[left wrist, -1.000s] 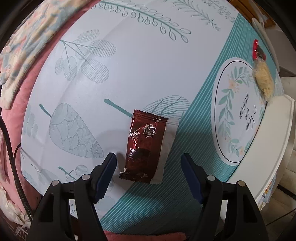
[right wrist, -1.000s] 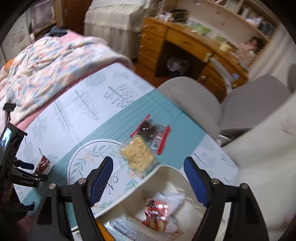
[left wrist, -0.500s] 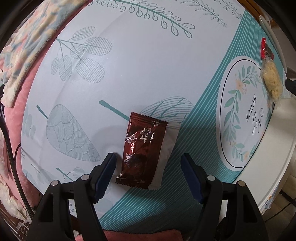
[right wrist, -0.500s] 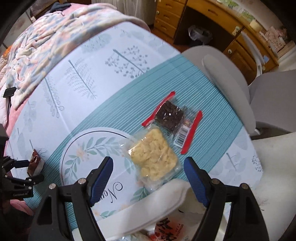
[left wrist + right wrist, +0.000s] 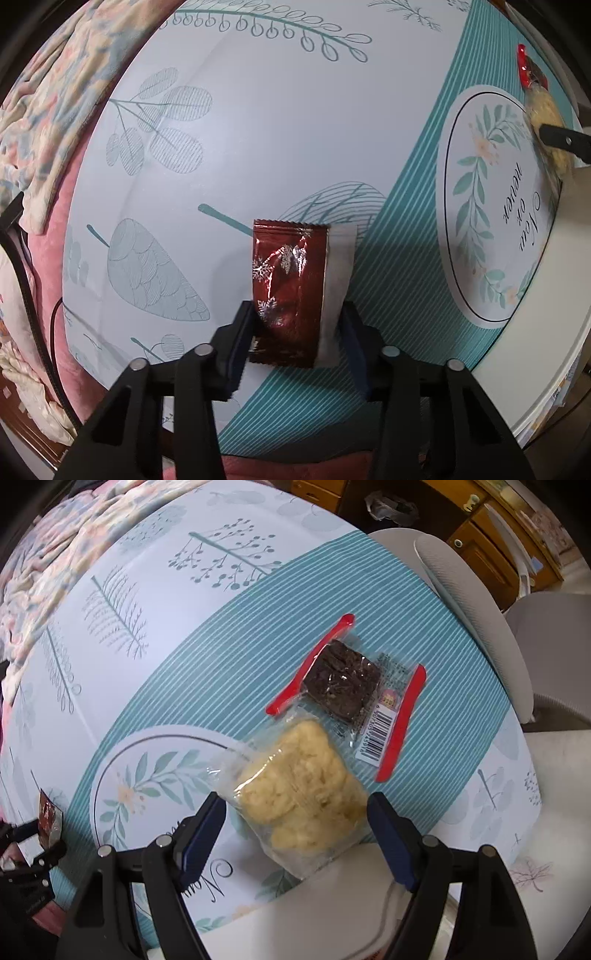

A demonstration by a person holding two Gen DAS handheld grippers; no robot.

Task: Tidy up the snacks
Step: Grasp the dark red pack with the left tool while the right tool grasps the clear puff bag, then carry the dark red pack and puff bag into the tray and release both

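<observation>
A dark red foil snack packet [image 5: 291, 291] with snowflakes lies on the patterned tablecloth [image 5: 258, 129]. My left gripper [image 5: 297, 332] is shut on its near end, both pads touching its sides. It also shows small in the right wrist view [image 5: 48, 812]. A clear bag of yellow crackers [image 5: 299, 794] lies next to the white bin rim [image 5: 332, 897]. My right gripper [image 5: 295, 830] is open, its fingers straddling the bag's near half without touching it. A brown cake in a red-edged wrapper [image 5: 343, 686] lies just beyond.
A floral quilt [image 5: 48, 554] covers the bed at the left. Grey chairs [image 5: 480, 627] and a wooden desk [image 5: 480, 535] stand beyond the table. The cracker bag [image 5: 546, 122] and the right gripper's finger [image 5: 565, 142] show at the left view's right edge.
My left gripper has moved forward and shut on the red packet. My right gripper has dropped and moved forward until its open fingers straddle the cracker bag.
</observation>
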